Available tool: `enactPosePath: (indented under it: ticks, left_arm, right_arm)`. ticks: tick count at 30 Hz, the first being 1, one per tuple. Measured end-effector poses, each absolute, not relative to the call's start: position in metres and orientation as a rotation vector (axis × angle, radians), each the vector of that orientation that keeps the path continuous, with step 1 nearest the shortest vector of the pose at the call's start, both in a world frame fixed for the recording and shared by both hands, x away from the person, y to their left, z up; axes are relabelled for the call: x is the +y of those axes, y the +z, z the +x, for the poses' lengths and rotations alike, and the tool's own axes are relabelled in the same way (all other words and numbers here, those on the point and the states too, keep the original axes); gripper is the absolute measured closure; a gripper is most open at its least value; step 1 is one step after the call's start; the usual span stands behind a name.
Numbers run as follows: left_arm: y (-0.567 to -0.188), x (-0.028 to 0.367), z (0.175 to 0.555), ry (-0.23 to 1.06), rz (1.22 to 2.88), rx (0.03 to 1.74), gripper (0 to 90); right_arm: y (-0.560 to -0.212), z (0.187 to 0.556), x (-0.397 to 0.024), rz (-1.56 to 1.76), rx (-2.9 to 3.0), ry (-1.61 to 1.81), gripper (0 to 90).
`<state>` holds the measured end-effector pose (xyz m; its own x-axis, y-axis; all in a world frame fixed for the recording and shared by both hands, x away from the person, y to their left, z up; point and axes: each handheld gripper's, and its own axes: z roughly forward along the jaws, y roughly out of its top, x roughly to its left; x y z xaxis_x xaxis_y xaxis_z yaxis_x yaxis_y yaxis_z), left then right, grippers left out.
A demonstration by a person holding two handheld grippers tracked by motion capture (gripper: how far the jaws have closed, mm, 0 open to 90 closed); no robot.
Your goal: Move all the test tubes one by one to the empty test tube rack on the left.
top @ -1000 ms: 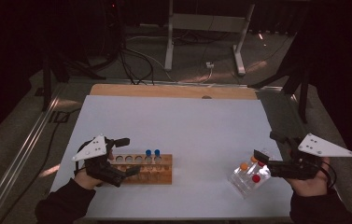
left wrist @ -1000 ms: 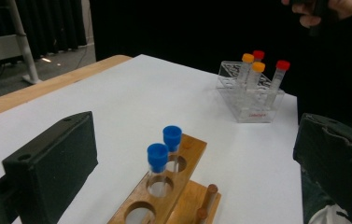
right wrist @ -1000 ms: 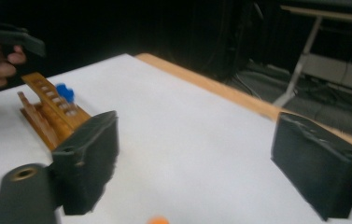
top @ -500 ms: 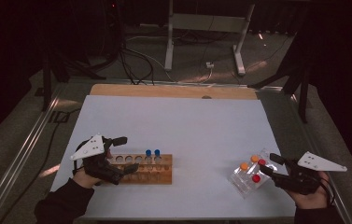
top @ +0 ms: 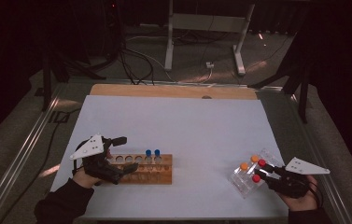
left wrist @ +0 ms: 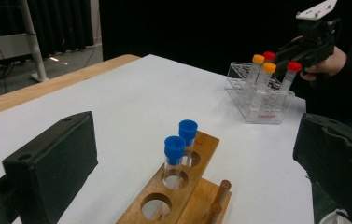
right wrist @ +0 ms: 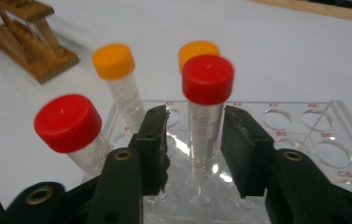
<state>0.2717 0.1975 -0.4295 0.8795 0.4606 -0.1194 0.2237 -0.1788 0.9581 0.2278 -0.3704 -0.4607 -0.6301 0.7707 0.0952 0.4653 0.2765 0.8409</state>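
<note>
Right gripper view | right tool [right wrist: 194, 154] — closing, jaws flank red-capped tube [right wrist: 205, 112] — gaps remain

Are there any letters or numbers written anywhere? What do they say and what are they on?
"A6", red, beside a hole at the far edge of the clear plastic rack.
"B5" and "B6", red, beside holes in the next row.
"C6", red, by the hole at the right edge.
Other red hole marks on that rack are too blurred to read.
The red label on the rack's side wall is too small to read.
</note>
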Motion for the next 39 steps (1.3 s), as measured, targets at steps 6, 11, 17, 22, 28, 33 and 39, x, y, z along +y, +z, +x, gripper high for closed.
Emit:
enactPosePath:
  ticks: [6,11,17,22,28,33,39]
  left_arm:
    - [-0.430,0.197,0.271,0.232,1.769,0.519,0.7]
    - [-0.429,0.197,0.271,0.231,1.766,0.516,0.7]
    - [-0.430,0.197,0.271,0.228,1.768,0.515,0.7]
    - [-0.429,0.197,0.271,0.228,1.771,0.512,0.7]
    - [-0.429,0.197,0.271,0.226,1.772,0.509,0.7]
    - [-0.428,0.197,0.271,0.228,1.772,0.506,0.7]
    - [-0.427,0.196,0.271,0.229,1.774,0.501,0.7]
  right_arm:
    - [-0.463,0.230,-0.368,1.116,2.232,1.245,70.4]
    - [-0.462,0.230,-0.369,1.119,2.232,1.225,73.3]
    - [-0.455,0.230,-0.370,1.108,2.222,1.225,73.9]
    - [-0.449,0.229,-0.370,1.101,2.220,1.226,74.1]
    - [-0.437,0.229,-0.372,1.091,2.220,1.238,74.2]
    - [-0.419,0.228,-0.375,1.069,2.202,1.266,74.3]
    - [-0.390,0.228,-0.378,1.020,2.184,1.262,74.3]
